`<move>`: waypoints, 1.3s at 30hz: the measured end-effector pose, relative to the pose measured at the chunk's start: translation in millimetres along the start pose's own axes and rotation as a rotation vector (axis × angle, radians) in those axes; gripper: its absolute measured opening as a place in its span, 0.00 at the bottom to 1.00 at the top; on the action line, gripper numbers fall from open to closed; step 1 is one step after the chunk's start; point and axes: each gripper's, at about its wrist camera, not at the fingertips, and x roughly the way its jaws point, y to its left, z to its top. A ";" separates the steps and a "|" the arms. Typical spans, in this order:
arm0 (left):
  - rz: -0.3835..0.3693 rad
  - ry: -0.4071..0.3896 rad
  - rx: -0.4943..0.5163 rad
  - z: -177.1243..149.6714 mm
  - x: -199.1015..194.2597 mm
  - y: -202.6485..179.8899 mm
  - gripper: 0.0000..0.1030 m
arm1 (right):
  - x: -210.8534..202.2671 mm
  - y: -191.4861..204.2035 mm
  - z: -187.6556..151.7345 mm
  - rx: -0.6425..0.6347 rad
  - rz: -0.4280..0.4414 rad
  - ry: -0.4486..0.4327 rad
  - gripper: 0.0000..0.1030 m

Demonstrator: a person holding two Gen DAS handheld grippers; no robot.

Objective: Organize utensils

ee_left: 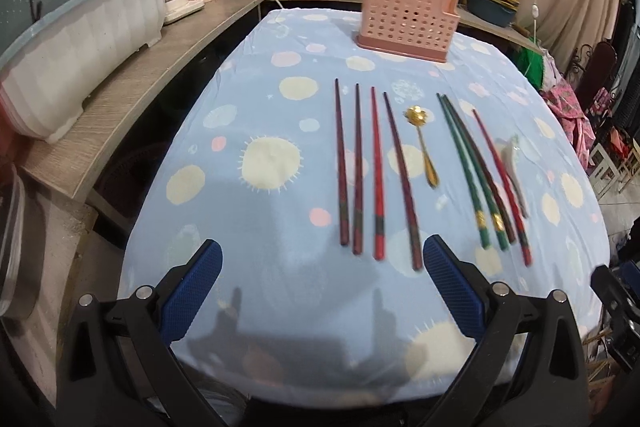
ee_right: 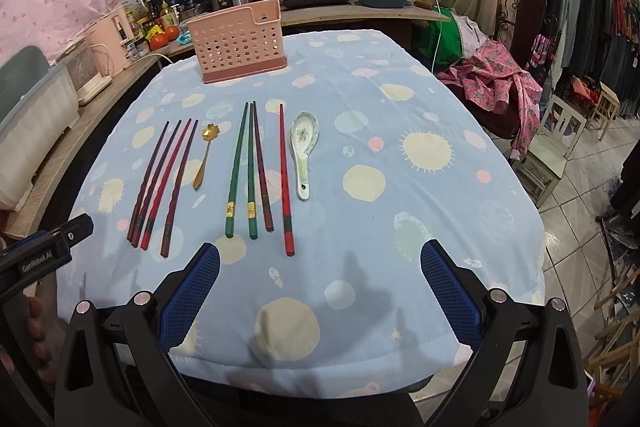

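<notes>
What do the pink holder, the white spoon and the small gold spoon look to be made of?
Pink holder: moulded plastic, matte, its wall punched with even round holes. White spoon: probably glazed ceramic, glossy, with a painted motif in its bowl. Gold spoon: likely metal, thin and shiny, with a flower-shaped bowl.

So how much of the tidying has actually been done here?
Nothing looks done: no utensil shows above the rim of the pink holder. Nothing is in hand either; the left tool and right tool are both open, above the cloth. All of it is left: the eight chopsticks, the gold spoon and the ceramic spoon lie on the tablecloth.
</notes>
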 end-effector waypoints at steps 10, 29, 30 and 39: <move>0.027 0.032 -0.004 18.1 50.8 4.7 0.93 | 34.3 -0.8 18.3 -0.002 -0.018 -0.011 0.93; -0.036 0.097 -0.012 24.5 100.3 7.7 0.65 | 115.6 0.8 52.4 0.022 0.047 0.031 0.47; -0.041 0.095 -0.012 24.5 100.2 8.0 0.62 | 120.0 1.9 53.1 0.022 0.052 0.037 0.44; -0.073 0.099 -0.013 22.9 98.5 9.2 0.44 | 144.6 7.5 51.5 0.018 0.075 0.079 0.27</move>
